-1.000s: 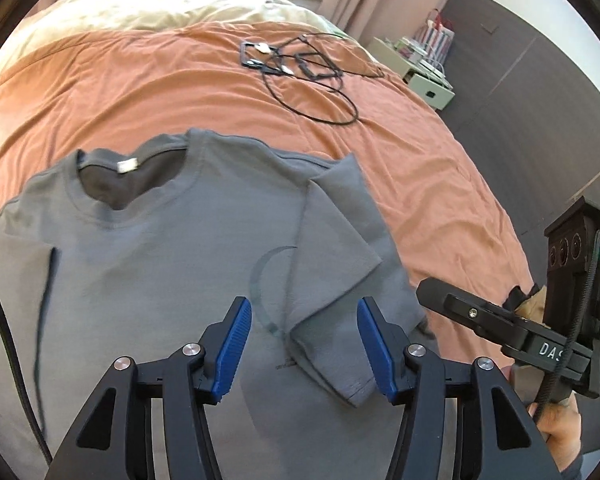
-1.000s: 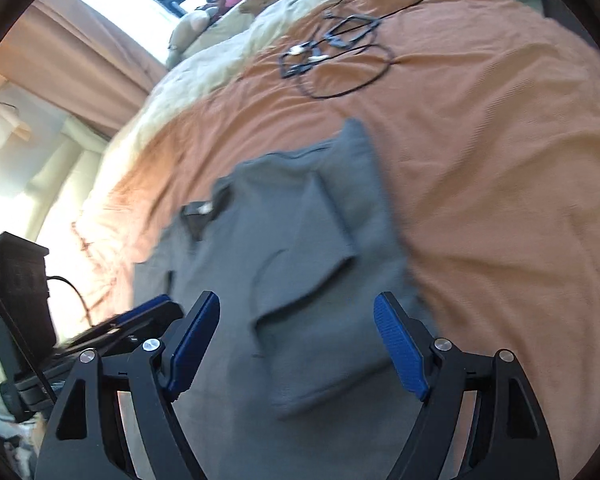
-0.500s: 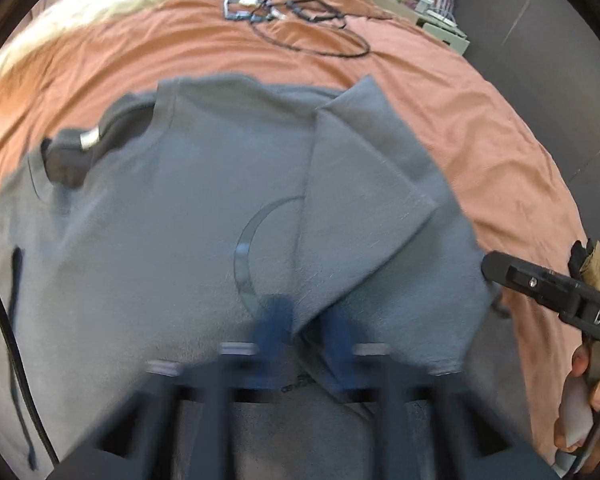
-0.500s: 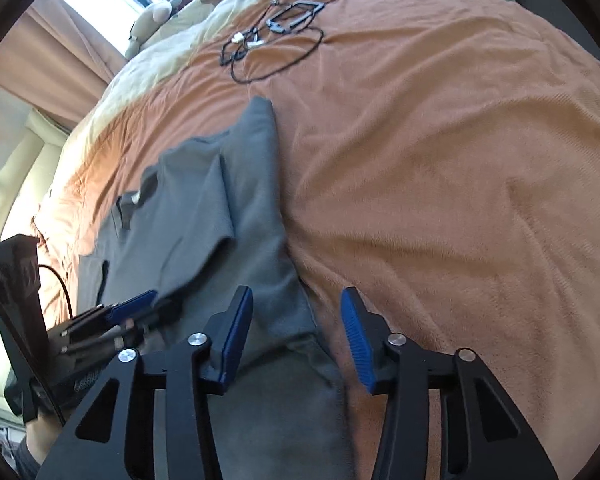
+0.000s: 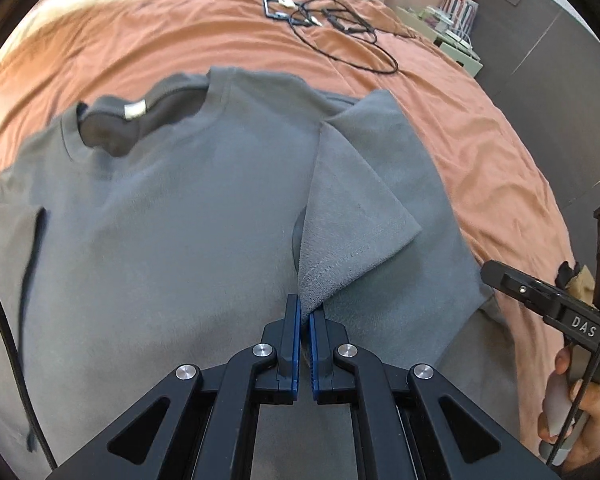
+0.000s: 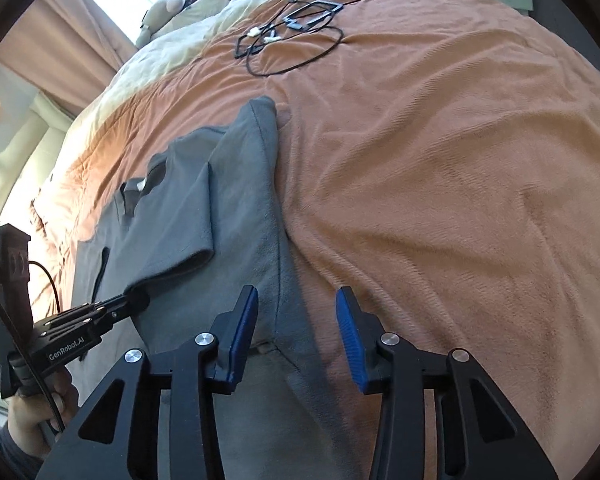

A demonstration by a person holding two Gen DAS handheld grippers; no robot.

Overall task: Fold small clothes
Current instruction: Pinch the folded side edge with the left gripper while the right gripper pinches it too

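A grey cotton T-shirt (image 5: 188, 216) lies on an orange bedspread (image 6: 440, 168), the left gripper (image 5: 305, 314) clamped on its folded-in sleeve hem (neckline far), the right gripper (image 6: 296, 320) apart, straddling the shirt's right edge.

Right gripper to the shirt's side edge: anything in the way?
Nothing visible. The right gripper hangs open straddling the grey T-shirt's folded side edge, only orange bedspread beside it. The cables lie far up the bed. The left gripper is shut on the sleeve hem.
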